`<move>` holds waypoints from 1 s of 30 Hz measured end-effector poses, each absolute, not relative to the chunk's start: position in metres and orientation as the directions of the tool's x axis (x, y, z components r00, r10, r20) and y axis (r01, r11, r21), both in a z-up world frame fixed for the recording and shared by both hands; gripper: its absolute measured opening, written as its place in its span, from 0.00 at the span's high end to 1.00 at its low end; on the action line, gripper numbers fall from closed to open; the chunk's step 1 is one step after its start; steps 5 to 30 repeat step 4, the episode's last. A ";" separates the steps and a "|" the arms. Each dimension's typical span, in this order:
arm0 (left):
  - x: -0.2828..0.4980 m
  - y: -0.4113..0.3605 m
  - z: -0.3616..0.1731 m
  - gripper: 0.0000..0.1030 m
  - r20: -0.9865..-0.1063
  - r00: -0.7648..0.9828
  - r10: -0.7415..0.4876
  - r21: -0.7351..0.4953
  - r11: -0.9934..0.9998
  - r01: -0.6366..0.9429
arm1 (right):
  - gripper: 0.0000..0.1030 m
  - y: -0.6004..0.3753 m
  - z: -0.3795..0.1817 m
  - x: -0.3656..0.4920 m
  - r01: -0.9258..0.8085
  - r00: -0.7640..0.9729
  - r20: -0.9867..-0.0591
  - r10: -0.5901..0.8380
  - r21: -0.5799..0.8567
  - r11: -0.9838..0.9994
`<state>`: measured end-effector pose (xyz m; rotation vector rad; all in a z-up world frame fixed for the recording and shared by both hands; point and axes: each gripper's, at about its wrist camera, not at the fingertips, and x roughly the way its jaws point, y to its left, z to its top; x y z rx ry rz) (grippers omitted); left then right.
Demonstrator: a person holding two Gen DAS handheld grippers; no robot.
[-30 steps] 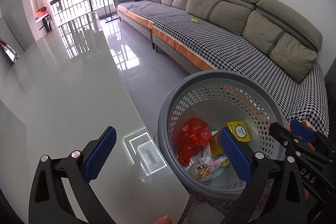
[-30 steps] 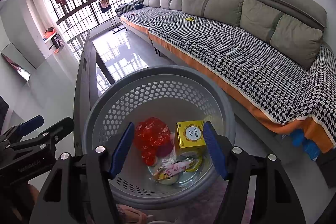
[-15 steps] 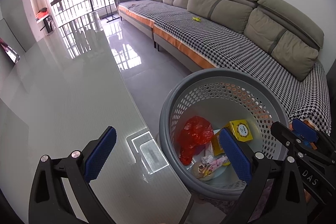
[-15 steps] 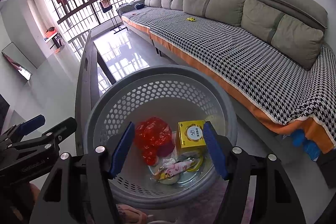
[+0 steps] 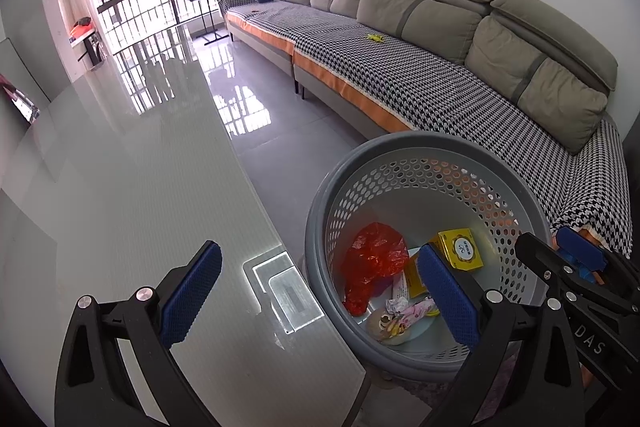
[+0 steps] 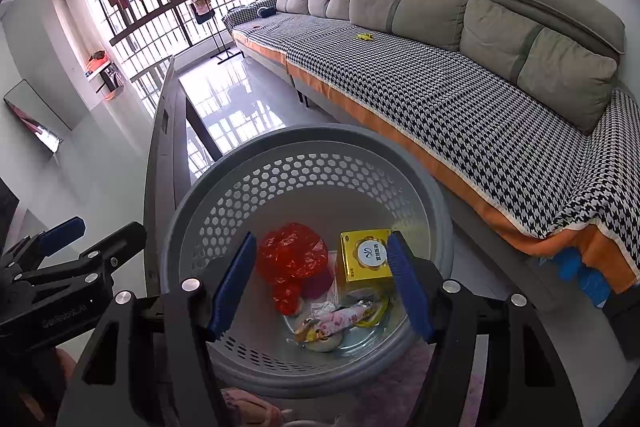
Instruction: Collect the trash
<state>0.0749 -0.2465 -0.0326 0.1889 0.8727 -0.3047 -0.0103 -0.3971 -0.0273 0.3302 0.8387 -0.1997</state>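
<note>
Basket (image 6: 308, 163) base partly masked by the right gripper (image 6: 322, 283); wrappers (image 6: 340, 319) at the bottom too crumpled to identify. Lower centre of the right view: red bag (image 6: 292, 259) and yellow box (image 6: 366, 261) lie inside the basket. Right jaws stand apart over it, nothing between them. Left gripper (image 5: 320, 299): jaws spread wide, empty, one finger (image 5: 192, 295) over the glossy table (image 5: 120, 187), the other over the basket rim. Sofa (image 5: 440, 75) upper right.
</note>
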 end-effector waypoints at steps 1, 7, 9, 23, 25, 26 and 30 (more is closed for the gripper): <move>0.075 -0.247 -0.032 0.06 -0.775 0.604 -0.185 0.039 0.940 0.339 | 0.37 -0.397 -0.027 -0.010 0.301 0.654 -0.755 -0.044 0.207 0.931; 0.075 -0.246 -0.032 0.06 -0.776 0.603 -0.184 0.040 0.940 0.339 | 0.37 -0.397 -0.027 -0.010 0.300 0.655 -0.755 -0.043 0.207 0.931; 0.075 -0.246 -0.032 0.06 -0.776 0.603 -0.184 0.040 0.940 0.339 | 0.37 -0.397 -0.027 -0.010 0.300 0.655 -0.755 -0.043 0.207 0.931; 0.075 -0.246 -0.032 0.06 -0.776 0.603 -0.184 0.040 0.940 0.339 | 0.37 -0.397 -0.027 -0.010 0.300 0.655 -0.755 -0.043 0.207 0.931; 0.075 -0.246 -0.032 0.06 -0.776 0.603 -0.184 0.040 0.940 0.339 | 0.37 -0.397 -0.027 -0.010 0.300 0.655 -0.755 -0.043 0.207 0.931; 0.075 -0.246 -0.032 0.06 -0.776 0.603 -0.184 0.040 0.940 0.339 | 0.37 -0.397 -0.027 -0.010 0.300 0.655 -0.755 -0.043 0.207 0.931; 0.075 -0.246 -0.032 0.06 -0.776 0.603 -0.184 0.040 0.940 0.339 | 0.37 -0.397 -0.027 -0.010 0.300 0.655 -0.755 -0.043 0.207 0.931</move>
